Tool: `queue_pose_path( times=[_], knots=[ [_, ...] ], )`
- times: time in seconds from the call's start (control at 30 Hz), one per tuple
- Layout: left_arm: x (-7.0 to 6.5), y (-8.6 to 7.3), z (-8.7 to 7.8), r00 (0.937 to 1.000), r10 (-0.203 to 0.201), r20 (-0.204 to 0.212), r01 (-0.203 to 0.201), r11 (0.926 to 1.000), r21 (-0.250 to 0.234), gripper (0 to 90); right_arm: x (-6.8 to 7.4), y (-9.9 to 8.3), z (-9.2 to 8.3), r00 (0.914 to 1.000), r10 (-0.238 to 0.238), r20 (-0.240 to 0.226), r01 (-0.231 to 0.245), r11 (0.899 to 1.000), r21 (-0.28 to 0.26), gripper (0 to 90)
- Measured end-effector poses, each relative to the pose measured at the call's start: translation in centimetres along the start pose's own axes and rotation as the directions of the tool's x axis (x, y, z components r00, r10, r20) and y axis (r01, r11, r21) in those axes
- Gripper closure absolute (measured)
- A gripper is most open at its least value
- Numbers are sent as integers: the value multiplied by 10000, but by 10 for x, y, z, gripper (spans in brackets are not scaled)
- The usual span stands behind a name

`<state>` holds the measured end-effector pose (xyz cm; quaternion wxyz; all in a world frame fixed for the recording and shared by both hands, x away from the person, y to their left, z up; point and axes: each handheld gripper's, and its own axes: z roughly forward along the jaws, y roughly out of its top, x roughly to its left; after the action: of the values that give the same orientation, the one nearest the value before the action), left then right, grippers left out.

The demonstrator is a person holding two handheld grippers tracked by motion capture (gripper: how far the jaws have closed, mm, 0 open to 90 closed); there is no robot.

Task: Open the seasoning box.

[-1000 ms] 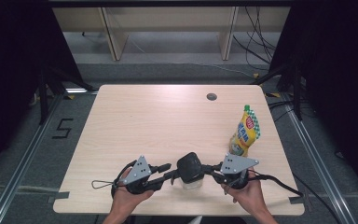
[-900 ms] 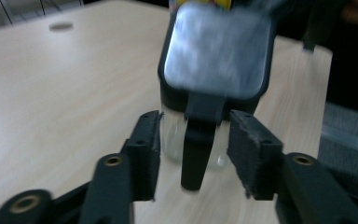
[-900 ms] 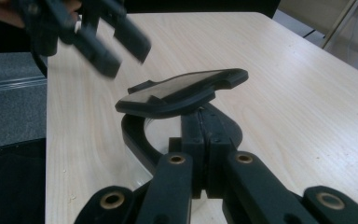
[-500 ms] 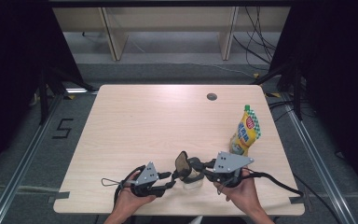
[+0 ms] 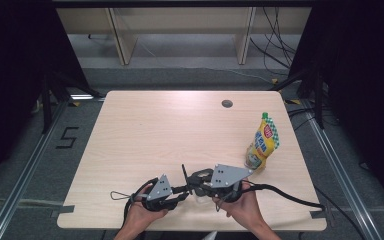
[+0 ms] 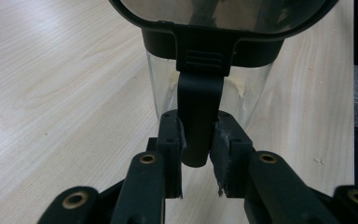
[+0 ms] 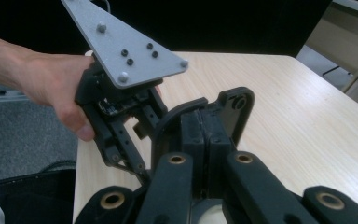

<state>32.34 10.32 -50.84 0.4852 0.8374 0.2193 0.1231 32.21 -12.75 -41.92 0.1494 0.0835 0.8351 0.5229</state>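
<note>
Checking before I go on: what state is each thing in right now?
Clear container: upright, lid on top.
Lid: on the container; sealed or not, cannot tell.
Latch: hanging down between the left pads.
Left gripper: jaws have just been closing, now clamped on the latch.
Right gripper: shut on the lid's rim.
Sauce pouch: standing, untouched.

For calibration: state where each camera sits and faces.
High view: above the near side, facing down-forward on the pale wooden table; left hand, right hand, left gripper, right gripper.
Left gripper view: along its jaws, just closing on the black latch of the clear jar's black-rimmed lid.
Right gripper view: along jaws shut on that lid; shares left gripper with high view.
</note>
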Motion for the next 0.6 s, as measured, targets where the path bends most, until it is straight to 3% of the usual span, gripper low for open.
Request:
queue_pose_path(
  times=[0.07, 0.2, 0.27, 0.33, 0.4, 0.47, 0.57, 0.6],
  knots=[
    [1, 1, 1, 9999, 162, 21, -162, 9999, -7, 736, 1, 0, 1, 9998, 178, -24, -178, 9998, -6, 900],
    [1, 0, 1, 9999, -84, 57, 85, 9999, -88, 735, 1, 0, -1, 9999, 133, 35, -133, 9999, -19, 900],
    [1, 0, 1, 9999, 135, 56, -134, 9999, -78, 734, 1, 0, -4, 9998, 191, 78, -191, 9998, -44, 900],
    [1, 0, 1, 9999, 75, 83, -74, 9999, -97, 732, -1, 0, -8, 9998, 100, 167, -98, 9999, -122, 894],
    [0, -1, 0, 9999, -119, 74, 120, 9999, -79, 728, -4, -3, -15, 9990, 230, 383, -224, 9996, -152, 888],
    [1, 0, -1, 10000, 50, 29, -49, 9999, -157, 716, -8, -8, -22, 9974, 331, 634, -319, 9993, -198, 884],
    [1, 0, -6, 9997, -212, 75, 214, 9994, -256, 671, -13, -17, -36, 9928, 789, 904, -779, 9969, -148, 877],
    [0, 0, -7, 9998, -200, 7, 200, 9992, -334, 655, -15, -20, -39, 9930, 693, 961, -673, 9974, -239, 873]
  ],
)
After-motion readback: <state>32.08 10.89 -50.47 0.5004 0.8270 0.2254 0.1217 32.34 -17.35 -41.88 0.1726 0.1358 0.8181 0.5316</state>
